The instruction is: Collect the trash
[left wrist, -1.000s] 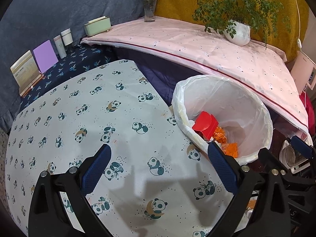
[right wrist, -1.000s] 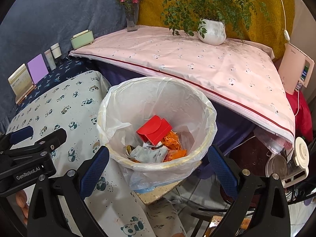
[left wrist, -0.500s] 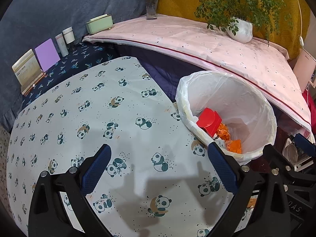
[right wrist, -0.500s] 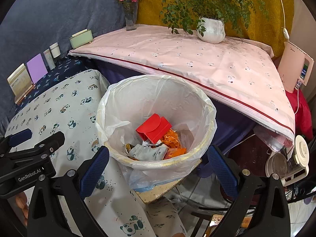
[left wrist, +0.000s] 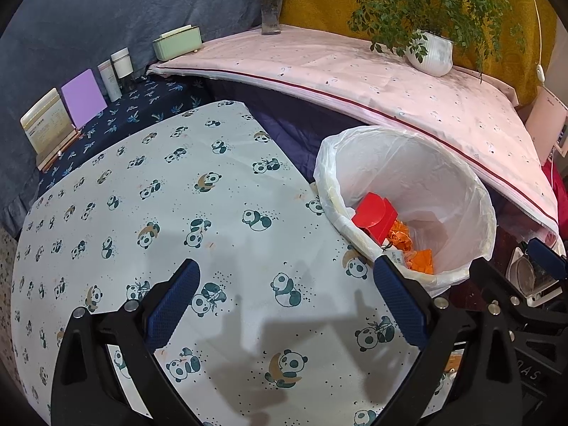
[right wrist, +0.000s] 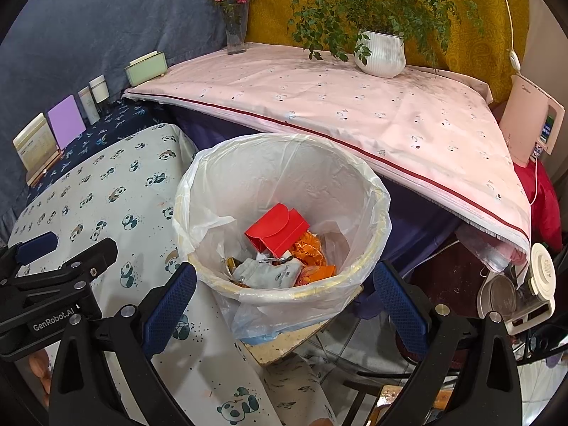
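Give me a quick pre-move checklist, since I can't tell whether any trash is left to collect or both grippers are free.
1. Left gripper empty and open: ok, nothing between its fingers.
2. Right gripper empty and open: ok.
3. Trash bin upright, liner folded over the rim: ok.
4. Trash already inside: ok, a red box, orange wrappers and a pale packet lie at the bottom.
5. Panda tablecloth free of loose trash: ok in the part shown; the area under the grippers is hidden.
6. Trash elsewhere, such as on the floor: cannot tell.
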Tool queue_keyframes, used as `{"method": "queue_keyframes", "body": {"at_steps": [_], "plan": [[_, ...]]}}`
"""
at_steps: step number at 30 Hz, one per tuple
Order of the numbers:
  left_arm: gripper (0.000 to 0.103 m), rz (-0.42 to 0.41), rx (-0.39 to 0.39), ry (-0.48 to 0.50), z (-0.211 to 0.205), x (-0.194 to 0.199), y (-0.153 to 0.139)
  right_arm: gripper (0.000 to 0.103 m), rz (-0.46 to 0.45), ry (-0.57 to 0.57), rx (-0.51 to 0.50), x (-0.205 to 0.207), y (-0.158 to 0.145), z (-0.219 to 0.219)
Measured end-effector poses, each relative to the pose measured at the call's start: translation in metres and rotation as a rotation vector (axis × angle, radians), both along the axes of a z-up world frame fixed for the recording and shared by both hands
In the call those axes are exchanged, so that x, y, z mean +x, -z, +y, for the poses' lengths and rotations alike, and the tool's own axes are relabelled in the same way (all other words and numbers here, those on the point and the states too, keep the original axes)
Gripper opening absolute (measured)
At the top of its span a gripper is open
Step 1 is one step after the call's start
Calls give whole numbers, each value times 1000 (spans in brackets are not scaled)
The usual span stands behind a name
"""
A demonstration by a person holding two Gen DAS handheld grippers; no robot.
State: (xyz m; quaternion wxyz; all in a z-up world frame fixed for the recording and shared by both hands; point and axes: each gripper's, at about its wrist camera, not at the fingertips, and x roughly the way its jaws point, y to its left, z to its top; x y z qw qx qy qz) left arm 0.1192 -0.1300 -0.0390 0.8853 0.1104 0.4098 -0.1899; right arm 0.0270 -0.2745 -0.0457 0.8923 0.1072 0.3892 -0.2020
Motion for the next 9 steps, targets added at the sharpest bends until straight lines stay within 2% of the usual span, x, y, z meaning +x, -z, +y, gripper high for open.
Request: {"method": "queue_keyframes", "body": {"at_steps": [9], "plan": [[94,10,-6,14,1,-1,1,96,0,2,0,0,0,0]]}}
